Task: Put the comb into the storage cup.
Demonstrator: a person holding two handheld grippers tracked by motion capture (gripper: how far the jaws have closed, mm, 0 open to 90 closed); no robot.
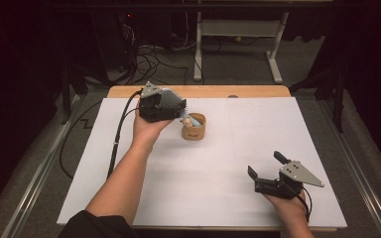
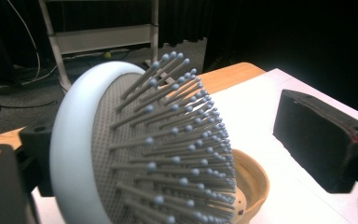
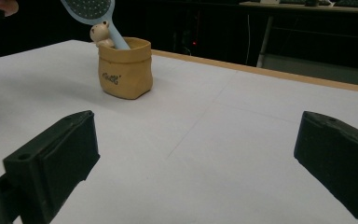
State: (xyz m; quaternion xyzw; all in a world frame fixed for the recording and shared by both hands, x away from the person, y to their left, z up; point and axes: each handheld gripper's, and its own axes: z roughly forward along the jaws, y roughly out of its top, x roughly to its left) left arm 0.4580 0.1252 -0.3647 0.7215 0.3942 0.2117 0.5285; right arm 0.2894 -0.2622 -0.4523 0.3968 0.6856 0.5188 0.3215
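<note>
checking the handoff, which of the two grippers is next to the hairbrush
The left gripper, up by the tan holder, has the hairbrush between its jaws. The right gripper sits open over bare table.

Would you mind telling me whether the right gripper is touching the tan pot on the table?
Apart. In the high view, the right gripper sits near the table's front edge while the tan pot stands far off, bare white table between them.

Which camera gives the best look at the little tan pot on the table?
The right gripper view: the tan pot stands whole and unblocked there, lettering visible, brush handle inside. The high view shows it small, from above, beside the left gripper. In the left gripper view just part of its rim peeks out behind the hairbrush.
</note>
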